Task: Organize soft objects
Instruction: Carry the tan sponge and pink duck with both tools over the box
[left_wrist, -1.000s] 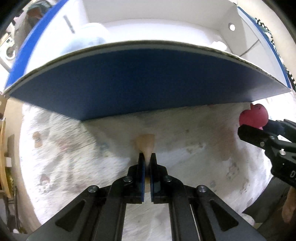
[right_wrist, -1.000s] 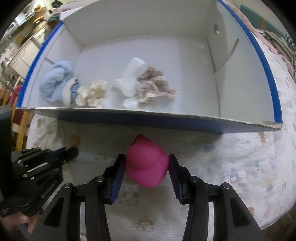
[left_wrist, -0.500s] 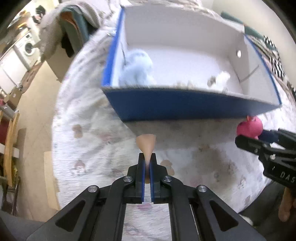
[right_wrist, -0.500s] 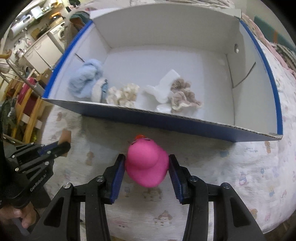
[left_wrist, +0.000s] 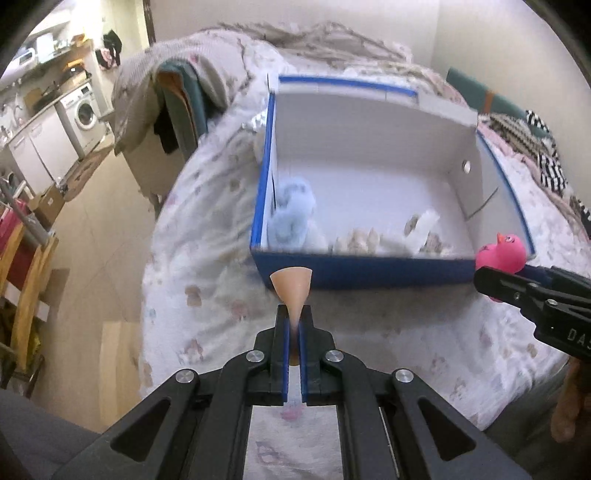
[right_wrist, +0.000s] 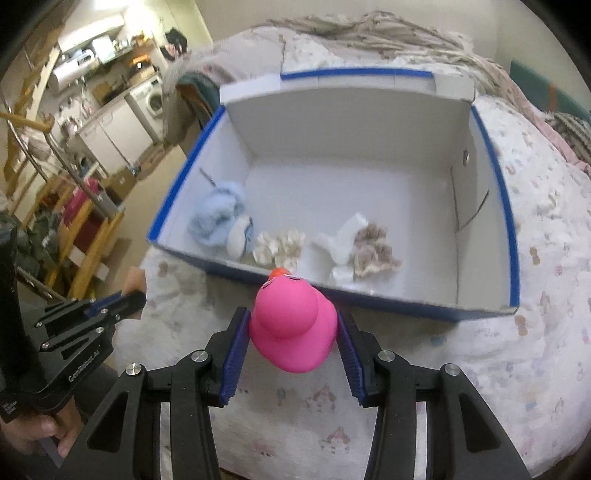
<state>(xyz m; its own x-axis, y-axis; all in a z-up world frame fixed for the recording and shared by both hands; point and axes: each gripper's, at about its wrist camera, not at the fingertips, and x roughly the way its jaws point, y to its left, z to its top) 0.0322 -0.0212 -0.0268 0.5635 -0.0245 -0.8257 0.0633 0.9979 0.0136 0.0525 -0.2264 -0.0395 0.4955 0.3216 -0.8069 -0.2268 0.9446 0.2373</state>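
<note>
Both grippers have risen clear of the bedspread (right_wrist: 535, 369), so the blue-walled box (right_wrist: 369, 301) now shows its open floor at frame centre: the left gripper (left_wrist: 291, 325) pinches a peach sponge wedge (left_wrist: 291, 286) fully shut, the right gripper (right_wrist: 291, 332) clamps the pink duck (right_wrist: 293, 328) half-open, both ready to drop in.

Beyond my work I see a bed with a printed bedspread (right_wrist: 535, 332), pale with small pastel figures. A grey knitted blanket (left_wrist: 140, 85) hangs over furniture at its far left corner. Further left stands a white washing machine (left_wrist: 85, 110) beside white cabinets (left_wrist: 40, 147). Wooden chairs (left_wrist: 26, 295) stand at my left edge, on a beige floor (left_wrist: 99, 258). A striped black-and-white cloth (left_wrist: 550, 166) lies far right.
</note>
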